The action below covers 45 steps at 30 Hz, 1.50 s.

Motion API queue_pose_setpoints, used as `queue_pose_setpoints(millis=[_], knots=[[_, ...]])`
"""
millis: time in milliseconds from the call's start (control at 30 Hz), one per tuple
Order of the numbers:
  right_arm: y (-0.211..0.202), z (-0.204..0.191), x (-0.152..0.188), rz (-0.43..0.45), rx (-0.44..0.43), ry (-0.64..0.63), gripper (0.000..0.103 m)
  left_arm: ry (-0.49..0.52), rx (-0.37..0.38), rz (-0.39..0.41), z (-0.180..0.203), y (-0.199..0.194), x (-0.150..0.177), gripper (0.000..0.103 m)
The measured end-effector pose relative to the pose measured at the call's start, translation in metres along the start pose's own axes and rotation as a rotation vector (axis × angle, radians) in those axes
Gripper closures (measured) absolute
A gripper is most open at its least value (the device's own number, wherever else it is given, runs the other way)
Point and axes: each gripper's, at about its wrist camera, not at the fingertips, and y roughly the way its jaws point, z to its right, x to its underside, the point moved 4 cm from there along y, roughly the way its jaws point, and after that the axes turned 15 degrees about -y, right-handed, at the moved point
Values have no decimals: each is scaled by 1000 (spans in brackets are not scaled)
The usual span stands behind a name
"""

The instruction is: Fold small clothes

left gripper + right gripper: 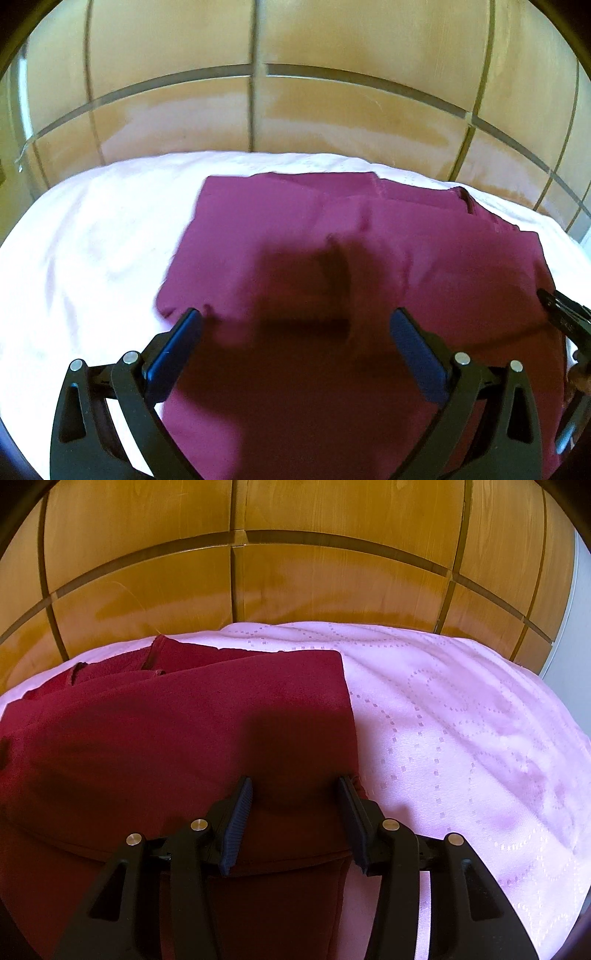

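A dark red garment [332, 236] lies folded on a pale pink bedspread [92, 240]. My left gripper [295, 321] is open, hovering over the garment's near left edge, its fingers wide apart and holding nothing. In the right wrist view the same garment [177, 731] fills the left half. My right gripper [295, 786] is open over the garment's near right edge, its right finger close to the edge. The right gripper's tip also shows at the right edge of the left wrist view [557, 310].
A wooden panelled headboard or wardrobe [295, 103] stands right behind the bed, also in the right wrist view [295, 572]. The patterned pink bedspread [461, 720] spreads to the right of the garment.
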Motion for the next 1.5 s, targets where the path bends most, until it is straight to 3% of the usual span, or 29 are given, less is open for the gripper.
queue_pose_setpoints(millis=[167,267,400,533,733,900,1067,1133,1200,1367,1500], knots=[[-6,4,-1,18,-28,16,56,-36,-23,-25,-30,-16,14,2],[-30,11,2,67,-91,67,56,-48,-16,-47,-49,-26,19,2],[-56,24,20,63,-218,148,56,-51,-19,-69,-77,-36,27,2],[-83,37,47,56,-285,177,56,-81,20,-225,-104,-28,45,2],[-113,51,94,29,-345,211,56,8,112,-190,-113,-42,62,2],[-128,53,128,-28,-383,230,56,67,113,-207,-114,-55,73,2],[-143,53,154,-39,-527,306,56,-80,326,-256,-133,-80,75,4],[-147,51,163,-41,-566,321,56,-120,387,-290,-141,-87,77,12],[-149,51,172,-50,-605,335,56,-139,413,-316,-148,-91,79,20],[-148,50,192,-77,-634,387,56,-227,497,-375,-158,-95,87,22],[-149,50,201,-54,-665,435,56,-234,524,-388,-161,-101,94,21]])
